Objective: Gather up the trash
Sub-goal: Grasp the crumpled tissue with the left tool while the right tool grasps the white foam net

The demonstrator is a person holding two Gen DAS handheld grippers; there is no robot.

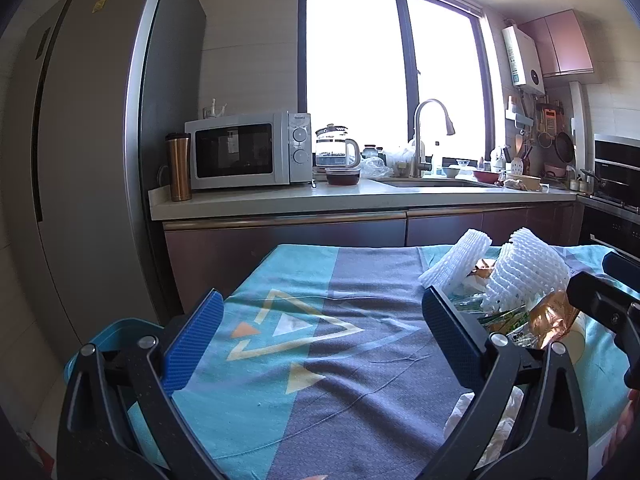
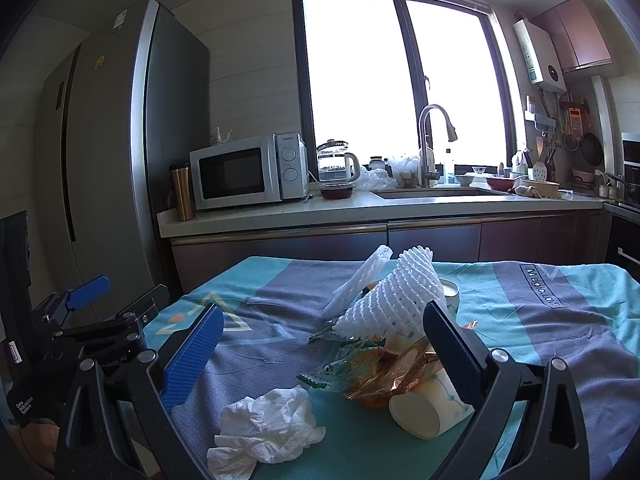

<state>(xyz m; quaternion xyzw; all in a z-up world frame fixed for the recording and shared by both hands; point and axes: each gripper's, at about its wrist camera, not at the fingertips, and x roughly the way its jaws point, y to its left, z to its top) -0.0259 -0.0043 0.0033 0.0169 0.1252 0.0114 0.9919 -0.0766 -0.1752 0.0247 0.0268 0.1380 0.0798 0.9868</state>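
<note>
Both grippers (left gripper (image 1: pixel 320 340), right gripper (image 2: pixel 320 356)) gape empty; best pinch the crumpled white tissue (image 2: pixel 266 428) first, low against the teal patterned tablecloth (image 2: pixel 560 320).

Matt cloth table cover (image 2: pixel 520 320), white foam netting (image 2: pixel 400 292), crumpled tissue (image 2: pixel 272 420), glossy wrapper (image 2: pixel 384 372), paper cup (image 2: pixel 424 408).

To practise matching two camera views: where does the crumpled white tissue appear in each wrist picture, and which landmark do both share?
Left wrist: crumpled white tissue low right, mostly hidden behind the left gripper's right finger.
Right wrist: crumpled white tissue bottom centre, fully visible between the right gripper's fingers.
Shared landmark: microwave on the counter.
</note>
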